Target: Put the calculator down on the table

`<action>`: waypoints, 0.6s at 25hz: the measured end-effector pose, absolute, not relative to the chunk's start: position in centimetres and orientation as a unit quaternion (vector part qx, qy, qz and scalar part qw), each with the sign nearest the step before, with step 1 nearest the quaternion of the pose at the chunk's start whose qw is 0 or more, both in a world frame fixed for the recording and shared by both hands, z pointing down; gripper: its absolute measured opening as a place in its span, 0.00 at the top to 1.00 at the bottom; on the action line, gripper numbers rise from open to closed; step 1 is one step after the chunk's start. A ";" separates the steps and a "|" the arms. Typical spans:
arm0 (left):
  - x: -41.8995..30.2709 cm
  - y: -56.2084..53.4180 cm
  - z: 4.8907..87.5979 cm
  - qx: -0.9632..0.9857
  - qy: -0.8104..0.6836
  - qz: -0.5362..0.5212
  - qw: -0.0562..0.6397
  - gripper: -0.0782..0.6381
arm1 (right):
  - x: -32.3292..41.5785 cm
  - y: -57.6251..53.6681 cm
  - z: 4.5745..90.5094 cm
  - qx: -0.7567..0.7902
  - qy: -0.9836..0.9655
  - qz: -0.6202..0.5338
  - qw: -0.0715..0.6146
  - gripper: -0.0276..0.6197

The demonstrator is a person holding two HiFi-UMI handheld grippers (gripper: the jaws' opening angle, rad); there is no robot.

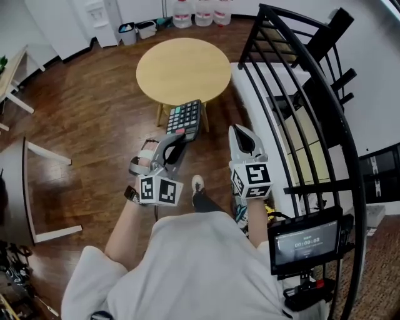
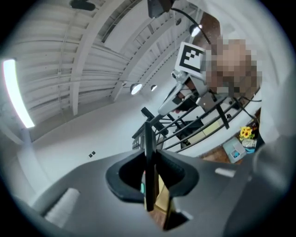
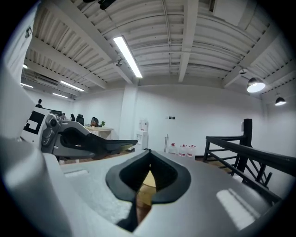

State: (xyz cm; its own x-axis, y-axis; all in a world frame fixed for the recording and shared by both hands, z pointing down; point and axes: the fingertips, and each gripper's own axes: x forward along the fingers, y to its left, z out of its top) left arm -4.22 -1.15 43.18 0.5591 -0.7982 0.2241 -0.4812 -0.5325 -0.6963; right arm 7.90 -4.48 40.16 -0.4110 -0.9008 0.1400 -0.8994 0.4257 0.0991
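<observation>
A dark calculator (image 1: 185, 119) with grey and coloured keys hangs in the air just short of the round wooden table (image 1: 183, 69), over the near edge. My left gripper (image 1: 178, 140) is shut on the calculator's near end. In the left gripper view the calculator (image 2: 149, 157) shows edge-on as a thin dark slab pinched between the black pads. My right gripper (image 1: 239, 131) floats to the right of it, shut, with nothing held. In the right gripper view its jaws (image 3: 148, 152) meet, and the calculator (image 3: 115, 144) juts out at the left.
A black metal railing (image 1: 300, 94) curves along the right side, with a white bench (image 1: 265, 87) under it. Water jugs (image 1: 203, 12) stand against the far wall. A white-legged table (image 1: 37, 187) is at the left. A screen (image 1: 309, 240) hangs near my right arm.
</observation>
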 end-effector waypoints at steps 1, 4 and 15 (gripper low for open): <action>-4.0 -2.3 43.1 -0.834 0.387 -0.268 0.286 0.78 | 8.0 -5.7 40.3 0.532 -0.842 0.000 0.087 0.95; -3.0 -6.4 42.3 -0.838 0.396 -0.263 0.268 0.78 | 8.9 -9.8 40.1 0.524 -0.847 0.010 0.091 0.95; -0.3 -17.2 40.4 -0.869 0.420 -0.187 0.180 0.78 | 11.3 -20.2 42.3 0.502 -0.858 0.069 0.080 0.95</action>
State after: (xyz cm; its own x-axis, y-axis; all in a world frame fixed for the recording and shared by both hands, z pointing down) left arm -0.26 -17.21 40.43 0.5764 -0.7984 0.1741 -0.6638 -0.5817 -0.4700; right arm 11.33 -20.22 42.26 -0.4834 -0.8507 0.2064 -0.8728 0.4864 -0.0394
